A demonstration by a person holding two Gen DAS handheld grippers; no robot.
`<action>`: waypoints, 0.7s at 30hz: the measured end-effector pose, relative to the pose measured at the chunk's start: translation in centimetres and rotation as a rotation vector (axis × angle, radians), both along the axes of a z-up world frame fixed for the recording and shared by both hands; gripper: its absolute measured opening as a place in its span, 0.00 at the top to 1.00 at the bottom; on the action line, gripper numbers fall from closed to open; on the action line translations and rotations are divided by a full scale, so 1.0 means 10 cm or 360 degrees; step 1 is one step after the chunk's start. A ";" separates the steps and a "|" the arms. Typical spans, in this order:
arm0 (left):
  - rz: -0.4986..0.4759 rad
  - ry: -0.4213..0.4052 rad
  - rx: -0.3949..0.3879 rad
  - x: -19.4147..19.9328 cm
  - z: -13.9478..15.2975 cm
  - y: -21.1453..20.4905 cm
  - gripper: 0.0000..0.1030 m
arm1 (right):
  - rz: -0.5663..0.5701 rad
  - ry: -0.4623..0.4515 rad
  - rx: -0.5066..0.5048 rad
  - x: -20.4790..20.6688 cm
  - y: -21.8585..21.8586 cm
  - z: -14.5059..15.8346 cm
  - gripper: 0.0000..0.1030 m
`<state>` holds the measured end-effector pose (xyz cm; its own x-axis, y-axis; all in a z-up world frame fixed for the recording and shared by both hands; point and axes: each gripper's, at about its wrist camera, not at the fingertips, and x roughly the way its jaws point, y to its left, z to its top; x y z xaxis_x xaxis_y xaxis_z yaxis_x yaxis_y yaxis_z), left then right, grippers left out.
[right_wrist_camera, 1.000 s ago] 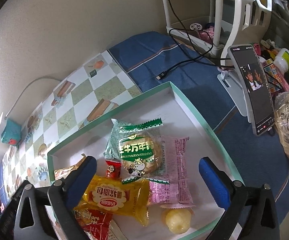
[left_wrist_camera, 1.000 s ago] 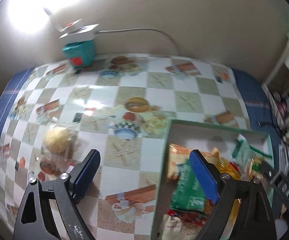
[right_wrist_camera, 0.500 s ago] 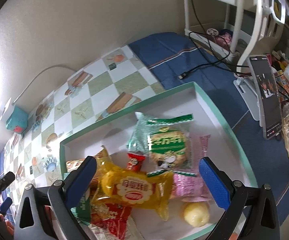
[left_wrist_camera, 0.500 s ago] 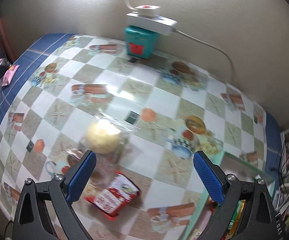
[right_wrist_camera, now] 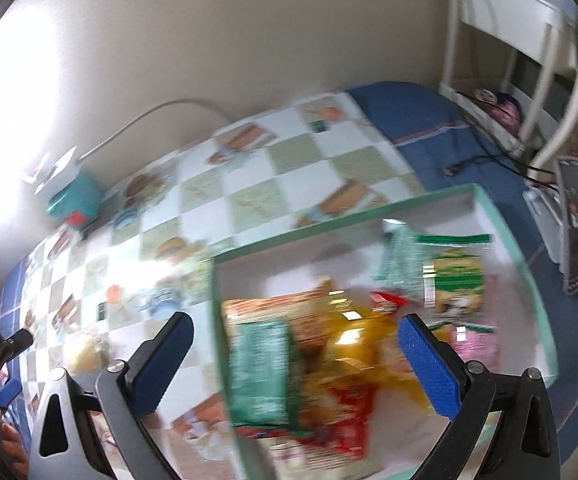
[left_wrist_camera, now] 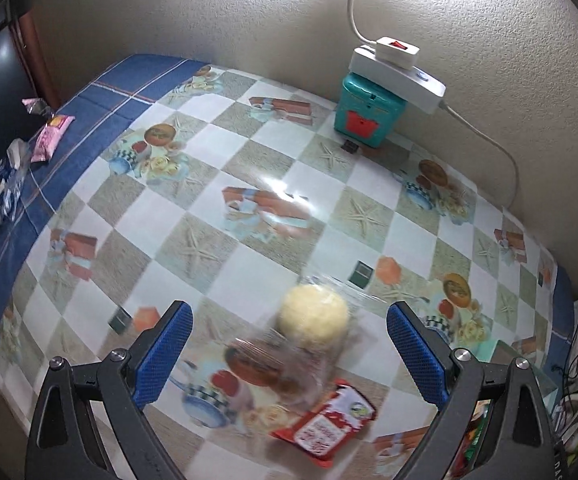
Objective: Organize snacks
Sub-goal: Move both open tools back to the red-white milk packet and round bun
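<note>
Your left gripper (left_wrist_camera: 289, 354) has its blue-padded fingers (left_wrist_camera: 163, 354) spread wide with nothing clamped between them; the pads touch nothing. Your right gripper (right_wrist_camera: 295, 364) likewise stands fully apart, its fingers (right_wrist_camera: 429, 364) clear of all contents below.

In the left wrist view, a clear-wrapped yellow round pastry (left_wrist_camera: 314, 316) lies on the checked tablecloth (left_wrist_camera: 249, 184) at lower centre, framed between the two pads. A small red snack packet (left_wrist_camera: 327, 426) lies just below and right of it, near the bottom edge. A pink snack packet (left_wrist_camera: 51, 134) rests on the blue cloth at the upper left of the frame, well apart from the others. A teal box (left_wrist_camera: 369, 114) with a white power strip (left_wrist_camera: 399, 76) on top stands against the wall at upper right.

In the right wrist view, heavily blurred, the green-rimmed tray (right_wrist_camera: 525, 264) fills the lower right. It holds a pile of packets: a green-and-white one (right_wrist_camera: 453, 280) at the right, a yellow one (right_wrist_camera: 365, 344) in the middle. A phone on a stand (right_wrist_camera: 573, 232) sits at the right edge.
</note>
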<state>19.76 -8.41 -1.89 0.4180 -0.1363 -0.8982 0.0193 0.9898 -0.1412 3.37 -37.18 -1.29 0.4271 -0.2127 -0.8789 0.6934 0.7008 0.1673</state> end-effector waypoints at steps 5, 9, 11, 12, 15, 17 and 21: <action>-0.0037 -0.0002 0.0040 0.08 0.00 0.20 0.05 | 0.0124 -0.0008 -0.0004 0.23 0.34 0.03 0.00; -0.0056 0.0029 0.0041 0.14 -0.04 0.38 0.05 | 0.0213 -0.0017 -0.0016 0.37 0.60 0.08 0.00; -0.0046 0.0051 0.0029 0.17 -0.07 0.45 0.05 | 0.0261 -0.0018 -0.0009 0.45 0.73 0.08 0.00; -0.0037 0.0064 0.0023 0.18 -0.08 0.49 0.05 | 0.0281 -0.0015 -0.0004 0.48 0.79 0.08 0.00; -0.0019 0.0097 -0.0001 0.21 -0.14 0.60 0.05 | 0.0355 -0.0006 0.0003 0.57 0.97 0.06 0.00; -0.0021 0.0119 -0.0014 0.23 -0.18 0.64 0.05 | 0.0390 0.0000 0.0020 0.62 1.08 0.04 0.00; -0.0052 0.0178 -0.0059 0.25 -0.28 0.65 0.05 | 0.0442 0.0024 0.0075 0.71 1.22 -0.06 0.00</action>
<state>22.31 -1.89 -4.73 0.3102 -0.1820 -0.9331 0.0335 0.9830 -0.1806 10.47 -24.95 -1.89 0.4499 -0.0480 -0.8918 0.4787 0.8560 0.1954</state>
